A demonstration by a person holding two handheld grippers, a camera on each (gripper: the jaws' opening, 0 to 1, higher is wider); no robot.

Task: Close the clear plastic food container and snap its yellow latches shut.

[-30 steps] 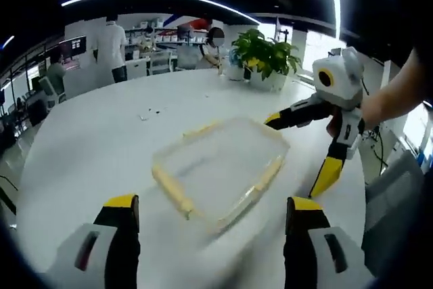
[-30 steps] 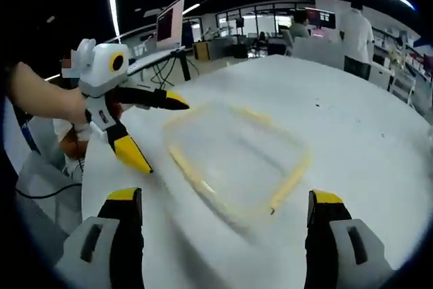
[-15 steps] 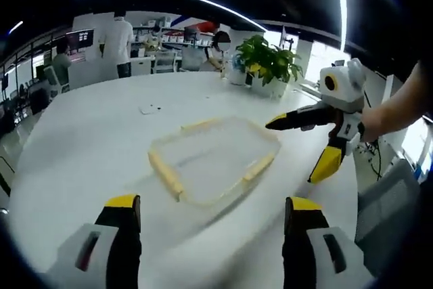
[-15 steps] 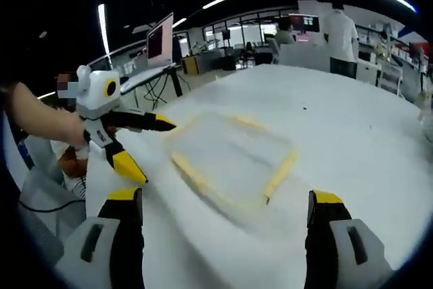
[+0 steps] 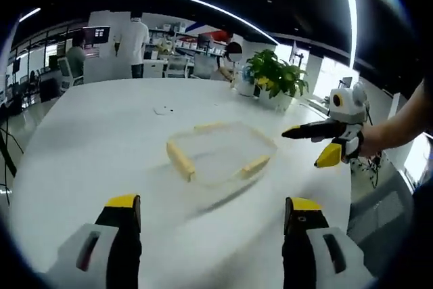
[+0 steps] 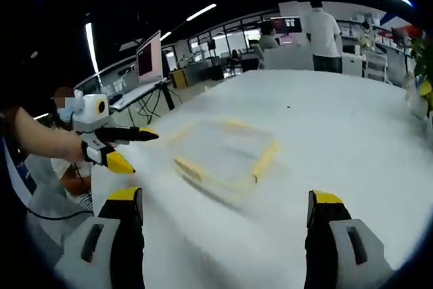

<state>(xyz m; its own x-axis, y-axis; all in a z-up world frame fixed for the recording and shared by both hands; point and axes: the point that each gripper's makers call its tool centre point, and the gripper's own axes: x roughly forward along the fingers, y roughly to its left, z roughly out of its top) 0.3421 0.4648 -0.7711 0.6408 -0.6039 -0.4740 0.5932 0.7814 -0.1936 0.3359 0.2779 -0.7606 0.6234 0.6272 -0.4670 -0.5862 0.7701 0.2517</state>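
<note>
Lies flat on white table (image 5: 81, 147): clear container (image 5: 218, 152) with yellow latches (image 5: 180, 160), well ahead of left gripper (image 5: 206, 218) and right gripper (image 6: 226, 208). Both spread wide, holding nothing.

Motion blur softens the clear container (image 6: 220, 157); whether its yellow latches (image 5: 180, 161) are snapped cannot be told.

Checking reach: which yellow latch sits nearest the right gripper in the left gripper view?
The latch on the container edge facing the right gripper; the long latch lies on the opposite side.
</note>
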